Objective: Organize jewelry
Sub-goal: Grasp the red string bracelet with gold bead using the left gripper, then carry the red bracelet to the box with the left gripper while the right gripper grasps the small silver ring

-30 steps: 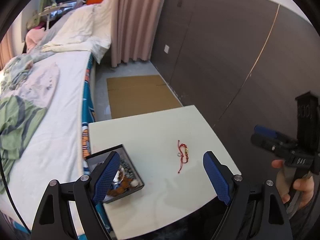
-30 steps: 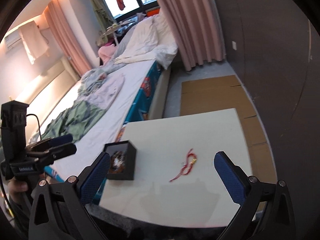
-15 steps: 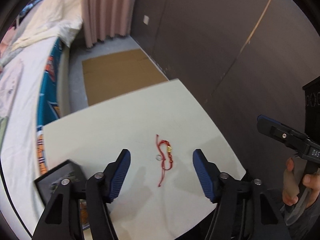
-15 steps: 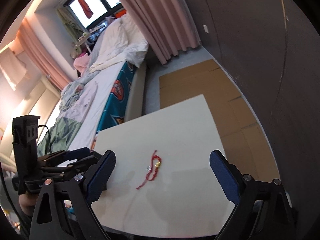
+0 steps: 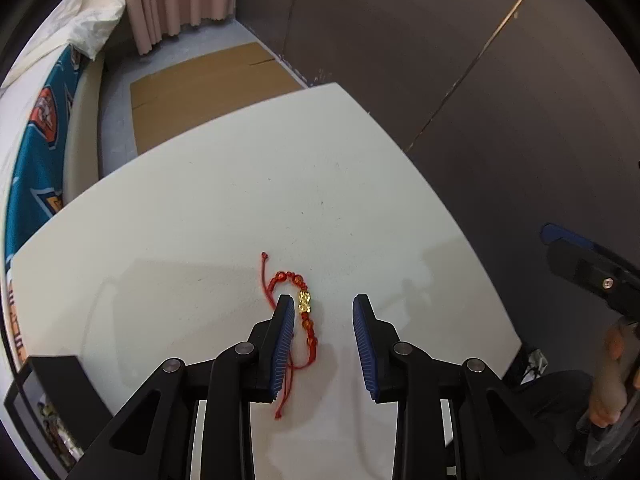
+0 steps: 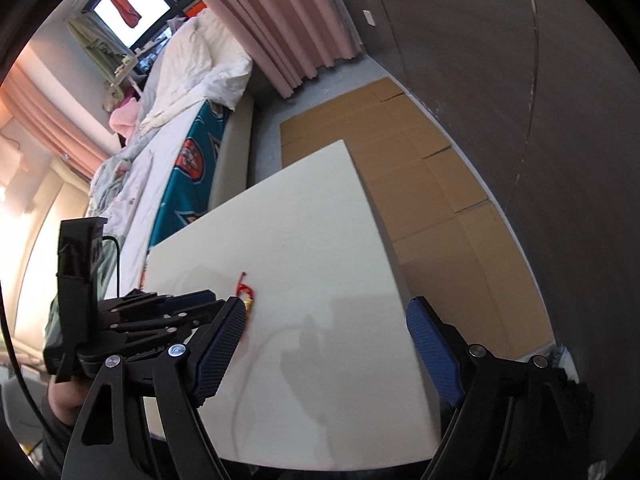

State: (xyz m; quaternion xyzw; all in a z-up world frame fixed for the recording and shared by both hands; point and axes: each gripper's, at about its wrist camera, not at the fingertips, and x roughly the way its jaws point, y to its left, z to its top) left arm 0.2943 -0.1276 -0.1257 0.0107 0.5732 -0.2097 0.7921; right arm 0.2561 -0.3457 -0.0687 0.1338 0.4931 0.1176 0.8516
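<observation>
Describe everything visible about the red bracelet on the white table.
The red bracelet is a thin red cord strung with small red beads and one gold charm at mid-length. It lies flat and loosely curved on the white table, its knotted ends trailing away at both ends. The left gripper straddles it, jaws closing; the left pad covers part of the cord, and contact cannot be confirmed.

A: What did the left cam catch? The left gripper (image 5: pixel 322 302) sat low over the white table (image 5: pixel 224 200), jaws closing, with the red bracelet (image 5: pixel 298 312) between them but not yet pinched.

B: Yep, its gold bead lay right beside the left pad. A black box (image 5: pixel 48 384) was at lower left, and the right gripper (image 5: pixel 592 268) at the right edge.
</observation>
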